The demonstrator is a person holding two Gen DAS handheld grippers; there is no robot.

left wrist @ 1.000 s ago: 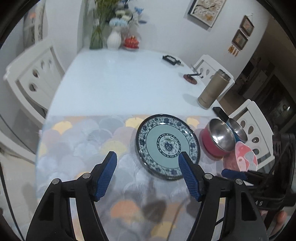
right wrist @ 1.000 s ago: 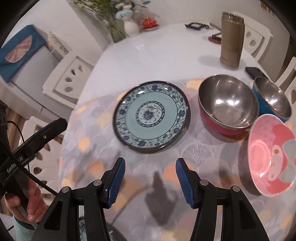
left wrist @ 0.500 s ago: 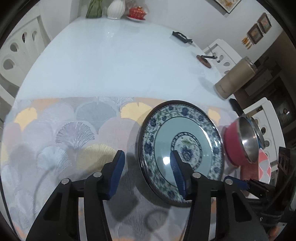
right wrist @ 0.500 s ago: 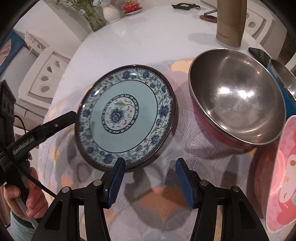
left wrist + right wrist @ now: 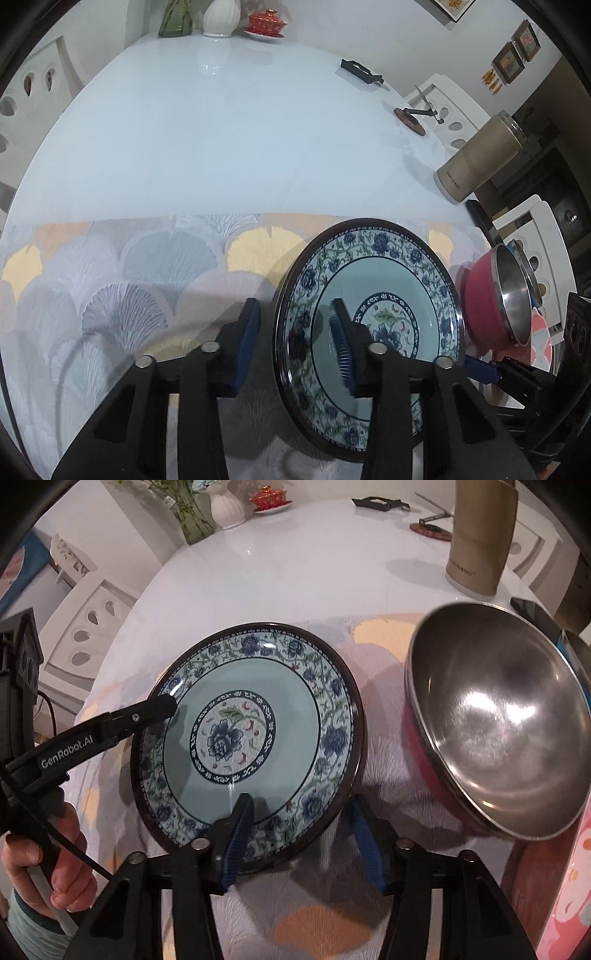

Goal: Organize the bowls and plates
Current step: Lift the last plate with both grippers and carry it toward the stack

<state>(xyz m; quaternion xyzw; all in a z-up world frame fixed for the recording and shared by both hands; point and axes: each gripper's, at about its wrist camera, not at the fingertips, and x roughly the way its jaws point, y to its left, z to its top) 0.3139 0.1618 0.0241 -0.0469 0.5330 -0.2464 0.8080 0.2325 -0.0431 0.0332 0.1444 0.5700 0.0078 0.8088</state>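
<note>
A blue-and-white floral plate (image 5: 388,280) (image 5: 280,686) lies on the patterned placemat (image 5: 129,266). My left gripper (image 5: 295,341) is open and straddles the plate's left rim, one finger over the plate, the other outside it; it also shows in the right wrist view (image 5: 162,709). My right gripper (image 5: 301,840) is open and straddles the plate's near rim, left finger over the plate, right finger outside. A steel bowl with a red outside (image 5: 495,709) (image 5: 495,299) sits right of the plate. A pink plate (image 5: 569,897) (image 5: 541,339) lies at the far right.
A tan thermos (image 5: 480,535) (image 5: 476,155) stands behind the bowls beside a dark phone (image 5: 532,609). A blue-sided steel bowl (image 5: 576,646) sits behind the red one. Vases (image 5: 221,18) and a red lidded cup (image 5: 266,24) stand at the table's far end. White chairs (image 5: 92,624) surround the table.
Both grippers moved forward and down onto the plate; each now straddles its rim. Both jaws narrowed slightly. The plate has not visibly moved.
</note>
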